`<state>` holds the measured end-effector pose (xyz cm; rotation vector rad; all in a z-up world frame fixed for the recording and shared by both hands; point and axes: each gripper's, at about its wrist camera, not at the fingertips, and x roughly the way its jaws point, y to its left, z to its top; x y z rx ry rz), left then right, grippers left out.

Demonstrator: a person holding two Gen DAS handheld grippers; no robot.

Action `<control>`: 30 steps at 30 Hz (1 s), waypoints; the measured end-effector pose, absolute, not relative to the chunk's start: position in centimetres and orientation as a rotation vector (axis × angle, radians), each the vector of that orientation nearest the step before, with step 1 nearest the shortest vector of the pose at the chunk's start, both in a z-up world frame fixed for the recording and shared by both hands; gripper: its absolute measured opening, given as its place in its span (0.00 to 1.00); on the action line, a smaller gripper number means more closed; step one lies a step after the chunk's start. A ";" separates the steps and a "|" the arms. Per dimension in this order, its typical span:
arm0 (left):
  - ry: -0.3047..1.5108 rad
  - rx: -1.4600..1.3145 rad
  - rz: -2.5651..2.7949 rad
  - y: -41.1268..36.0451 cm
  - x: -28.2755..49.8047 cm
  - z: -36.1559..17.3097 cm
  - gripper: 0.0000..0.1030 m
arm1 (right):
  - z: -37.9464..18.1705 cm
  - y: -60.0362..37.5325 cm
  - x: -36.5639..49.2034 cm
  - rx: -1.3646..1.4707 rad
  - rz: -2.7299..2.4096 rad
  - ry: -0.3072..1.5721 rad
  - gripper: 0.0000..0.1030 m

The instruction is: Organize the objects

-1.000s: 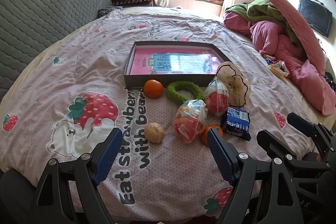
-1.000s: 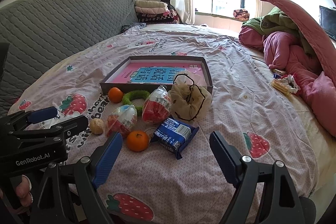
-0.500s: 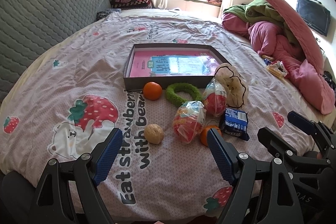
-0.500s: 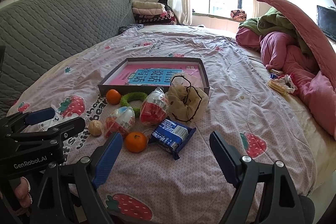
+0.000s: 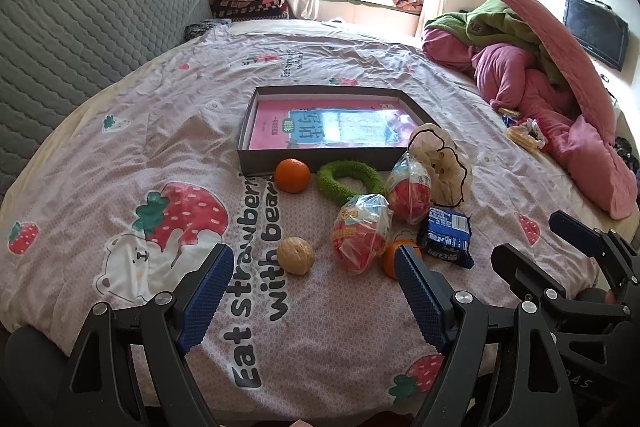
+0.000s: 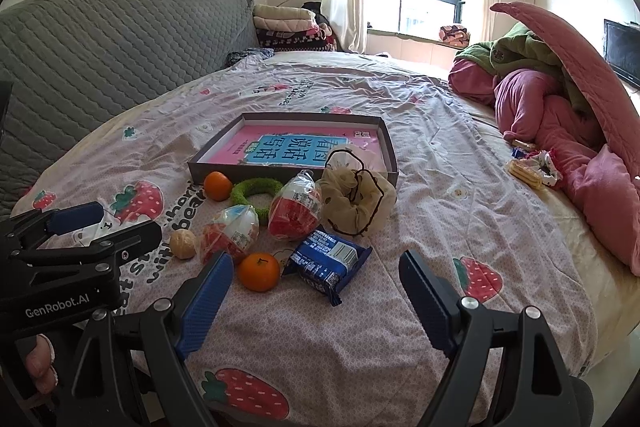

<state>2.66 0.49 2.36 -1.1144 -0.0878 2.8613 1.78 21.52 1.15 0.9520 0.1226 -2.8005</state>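
Little has shifted since the earlier frames: both grippers have been held above the near edge of the bed, and none of the items has been displaced. The left gripper (image 5: 314, 293) is seen with its jaws wide and empty, and the right gripper (image 6: 316, 293) likewise, nothing being held between its blue pads.

On the pink strawberry-print bedspread (image 5: 120, 131) a shallow dark cardboard box (image 5: 246, 151) with a pink and blue book inside is placed towards the middle of the bed. Just beside its near wall an orange tangerine (image 5: 293, 175) and a green fuzzy ring (image 5: 348, 179) are laid. Nearer the near edge are found a tan walnut (image 5: 295, 255), two red toy eggs in clear plastic wrap (image 5: 362, 233) (image 5: 410, 189), a second orange tangerine (image 6: 259, 271) and a blue biscuit packet (image 6: 326, 261). The tangerine is touched by the packet's corner. A cream gauze scrunchie with dark trim (image 6: 356, 199) is rested against the box's near right corner.

A heap of pink and green quilts (image 6: 560, 107) is piled along the right edge of the bed.
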 end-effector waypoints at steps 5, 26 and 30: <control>-0.093 -1.126 2.852 0.4 2.6 2.3 0.81 | 1.0 21.5 1.7 0.961 -2.800 0.126 0.82; -0.097 -1.201 2.813 0.2 1.6 0.5 0.81 | -0.3 21.5 1.2 1.001 -2.774 0.140 0.82; -0.109 -1.250 2.790 -0.1 1.1 -0.5 0.81 | -1.0 21.4 0.9 1.027 -2.752 0.144 0.82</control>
